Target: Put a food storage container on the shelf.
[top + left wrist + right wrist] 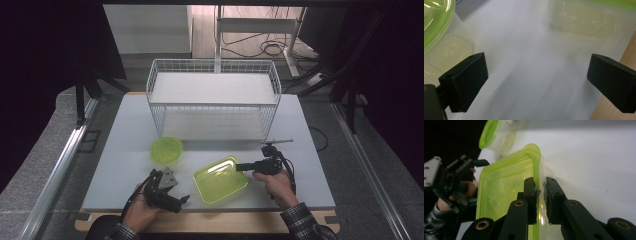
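The table (125, 150) carries a wire rack (214, 100) at its far side, and everything else lies on the near side of that rack. Nearest the rack's front left corner sits a round tub (166, 149); nearer the person and to the right of it lies the box (220, 178), a green-rimmed rectangular container whose long axis slants from near left toward far right. The right claw (241, 167) meets the box at its far right rim, and in the right gripper view its 2 jaws pinch that rim wall (537, 180), one inside and one outside. The left claw (181, 201) rests left of the box, jaws wide apart with bare table between them. Clear table lies between box and rack.
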`<state>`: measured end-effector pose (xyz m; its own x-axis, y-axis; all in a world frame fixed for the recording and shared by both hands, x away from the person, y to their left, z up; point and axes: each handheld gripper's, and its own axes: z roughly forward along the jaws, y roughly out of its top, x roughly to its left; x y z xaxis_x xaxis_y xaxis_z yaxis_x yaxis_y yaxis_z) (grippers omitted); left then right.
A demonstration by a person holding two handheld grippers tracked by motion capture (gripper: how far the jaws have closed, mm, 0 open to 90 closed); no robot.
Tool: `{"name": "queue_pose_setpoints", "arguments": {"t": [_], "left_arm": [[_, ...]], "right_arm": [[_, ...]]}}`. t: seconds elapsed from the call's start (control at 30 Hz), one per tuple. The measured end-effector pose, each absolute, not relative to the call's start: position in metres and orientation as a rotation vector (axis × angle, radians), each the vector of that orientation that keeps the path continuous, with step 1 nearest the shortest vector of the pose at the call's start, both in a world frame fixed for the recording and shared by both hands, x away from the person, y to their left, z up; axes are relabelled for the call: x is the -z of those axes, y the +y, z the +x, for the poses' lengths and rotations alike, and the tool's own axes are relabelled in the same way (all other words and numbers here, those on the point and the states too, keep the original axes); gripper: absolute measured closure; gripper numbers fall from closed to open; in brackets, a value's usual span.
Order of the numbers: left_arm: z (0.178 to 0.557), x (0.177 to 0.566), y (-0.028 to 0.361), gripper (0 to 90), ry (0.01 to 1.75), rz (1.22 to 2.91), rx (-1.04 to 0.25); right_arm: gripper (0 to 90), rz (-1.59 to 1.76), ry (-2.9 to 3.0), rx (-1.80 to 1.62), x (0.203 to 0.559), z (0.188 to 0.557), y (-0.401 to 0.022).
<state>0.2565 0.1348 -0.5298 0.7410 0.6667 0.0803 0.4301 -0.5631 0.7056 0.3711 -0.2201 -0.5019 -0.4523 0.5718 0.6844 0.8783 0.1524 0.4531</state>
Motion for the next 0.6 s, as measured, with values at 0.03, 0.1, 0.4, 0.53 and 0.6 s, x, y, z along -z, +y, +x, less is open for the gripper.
{"name": "queue_pose_setpoints", "arguments": {"t": [0.03,0.1,0.4,0.53,0.6], "left_arm": [[0.257,0.530,0.135,3.1,0.821,2.253,-0.446],[0.257,0.530,0.135,3.1,0.828,2.243,-0.448],[0.257,0.529,0.136,3.2,0.831,2.241,-0.445],[0.257,0.529,0.136,3.1,0.829,2.241,-0.446],[0.257,0.529,0.135,3.1,0.828,2.242,-0.447]], "right_arm": [[79.9,-1.389,-2.085,1.206,0.502,0.371,-0.220],[79.9,-1.399,-2.050,1.248,0.498,0.372,-0.225],[79.9,-1.412,-2.003,1.323,0.484,0.374,-0.234],[79.9,-1.411,-1.994,1.345,0.476,0.377,-0.236],[79.9,-1.406,-1.991,1.361,0.471,0.377,-0.236]]}}
